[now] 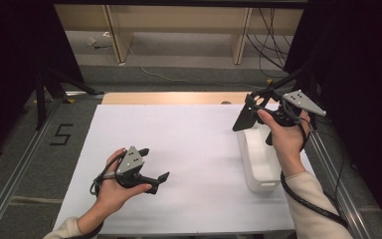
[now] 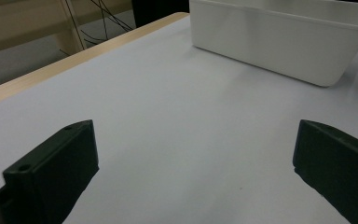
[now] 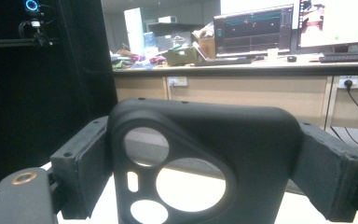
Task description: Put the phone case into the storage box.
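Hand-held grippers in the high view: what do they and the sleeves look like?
Both are black. The left hand-held gripper and the right hand-held gripper each carry a grey three-cornered plate with small dark dots on top. A black cable trails from the right one along the forearm. The person's sleeves are cream-coloured.

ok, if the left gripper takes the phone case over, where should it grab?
Probably the plain end of the phone case, away from the camera cutouts, coming from the side. The right gripper already clamps its two long edges, jaws against each side, so the left gripper, open, is best across the free end.
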Demonstrator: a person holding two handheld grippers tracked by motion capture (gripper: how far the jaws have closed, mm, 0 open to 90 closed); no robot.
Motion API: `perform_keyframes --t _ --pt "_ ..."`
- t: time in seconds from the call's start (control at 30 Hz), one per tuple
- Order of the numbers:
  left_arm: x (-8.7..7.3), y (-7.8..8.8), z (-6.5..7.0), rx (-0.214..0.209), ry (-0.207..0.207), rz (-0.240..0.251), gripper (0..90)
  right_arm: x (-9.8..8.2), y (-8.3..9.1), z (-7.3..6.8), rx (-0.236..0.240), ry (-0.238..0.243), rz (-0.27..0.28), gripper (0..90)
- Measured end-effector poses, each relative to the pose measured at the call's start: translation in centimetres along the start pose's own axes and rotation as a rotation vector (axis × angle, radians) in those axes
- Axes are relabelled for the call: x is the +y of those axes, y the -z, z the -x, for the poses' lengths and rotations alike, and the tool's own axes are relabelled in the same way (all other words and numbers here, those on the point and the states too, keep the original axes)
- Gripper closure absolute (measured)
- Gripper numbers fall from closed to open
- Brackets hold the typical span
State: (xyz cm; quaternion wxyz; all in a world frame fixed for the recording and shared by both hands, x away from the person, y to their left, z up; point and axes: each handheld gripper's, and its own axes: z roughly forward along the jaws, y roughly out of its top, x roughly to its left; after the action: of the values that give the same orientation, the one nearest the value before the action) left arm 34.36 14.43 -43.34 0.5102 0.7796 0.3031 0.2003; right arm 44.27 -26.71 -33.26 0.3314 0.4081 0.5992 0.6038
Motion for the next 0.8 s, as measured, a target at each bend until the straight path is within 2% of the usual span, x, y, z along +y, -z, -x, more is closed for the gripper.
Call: perform_keyframes --t 0.8 --pt "0.0 0.0 0.0 0.000 0.000 0.001 0.0 0.1 0.3 1.1 -0.037 -0.008 0.006 15.1"
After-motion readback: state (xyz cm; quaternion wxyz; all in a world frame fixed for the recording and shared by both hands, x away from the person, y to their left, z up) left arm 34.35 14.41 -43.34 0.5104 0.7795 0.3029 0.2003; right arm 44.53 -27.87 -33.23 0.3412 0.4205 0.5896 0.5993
